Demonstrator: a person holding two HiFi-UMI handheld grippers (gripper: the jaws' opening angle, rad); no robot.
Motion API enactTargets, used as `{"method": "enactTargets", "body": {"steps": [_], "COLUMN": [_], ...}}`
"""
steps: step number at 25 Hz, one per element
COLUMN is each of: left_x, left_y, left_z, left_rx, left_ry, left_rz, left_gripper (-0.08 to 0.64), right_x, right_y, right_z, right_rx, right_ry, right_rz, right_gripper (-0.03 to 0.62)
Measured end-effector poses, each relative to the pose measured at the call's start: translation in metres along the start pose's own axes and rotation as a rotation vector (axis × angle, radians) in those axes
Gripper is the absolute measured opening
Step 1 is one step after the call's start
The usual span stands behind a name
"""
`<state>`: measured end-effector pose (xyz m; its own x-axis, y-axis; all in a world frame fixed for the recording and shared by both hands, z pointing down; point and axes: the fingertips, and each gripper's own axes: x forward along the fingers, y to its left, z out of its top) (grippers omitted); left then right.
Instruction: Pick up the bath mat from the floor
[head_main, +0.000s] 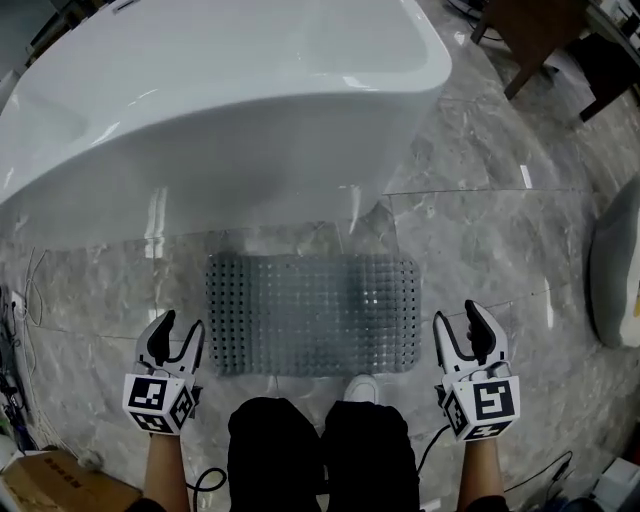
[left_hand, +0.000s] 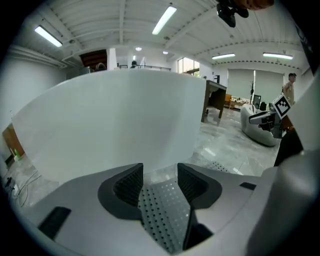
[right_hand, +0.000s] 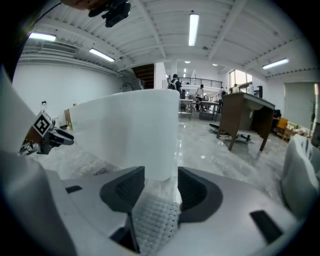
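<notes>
Two grippers low over floor, both empty: left gripper (head_main: 180, 325) jaws parted, right gripper (head_main: 458, 318) jaws parted, pads pressing nothing. Grey perforated bath mat (head_main: 312, 312) flat on glossy marble floor (head_main: 480, 230), far edge near white bathtub (head_main: 230, 110), near edge by person's shoe. Left gripper at near-left corner, right just beside right end. Mat likely light, limp, rubbery; may cling to polished tile. Best hold: pinch both short ends, peel upward, expect middle to sag
</notes>
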<state>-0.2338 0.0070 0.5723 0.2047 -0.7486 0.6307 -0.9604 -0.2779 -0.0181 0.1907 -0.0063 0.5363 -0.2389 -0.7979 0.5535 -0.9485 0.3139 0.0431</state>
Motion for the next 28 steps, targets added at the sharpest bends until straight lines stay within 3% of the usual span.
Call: {"method": "enactTargets", "body": {"steps": [5, 10, 16, 23, 28], "left_x": [0.051, 0.095, 0.133, 0.164, 0.172], "left_y": [0.012, 0.026, 0.054, 0.062, 0.063], "left_z": [-0.087, -0.165, -0.250, -0.302, -0.308], "left_rx": [-0.040, -0.026, -0.095, -0.085, -0.059], "left_ry": [0.077, 0.156, 0.265, 0.368, 0.396], "left_rz": [0.026, 0.060, 0.114, 0.103, 0.115], "left_gripper": [0.233, 0.261, 0.276, 0.278, 0.290], "right_x": [0.046, 0.083, 0.125, 0.160, 0.164], "right_y": [0.000, 0.002, -0.010, -0.015, -0.014], "right_z": [-0.092, -0.188, -0.289, -0.354, -0.365], "right_rx": [0.041, 0.080, 0.165, 0.220, 0.158], "right_ry": [0.099, 0.233, 0.369, 0.491, 0.525], "right_rz": [0.016, 0.026, -0.001, -0.022, -0.045], "right_gripper": [0.233, 0.261, 0.267, 0.281, 0.296]}}
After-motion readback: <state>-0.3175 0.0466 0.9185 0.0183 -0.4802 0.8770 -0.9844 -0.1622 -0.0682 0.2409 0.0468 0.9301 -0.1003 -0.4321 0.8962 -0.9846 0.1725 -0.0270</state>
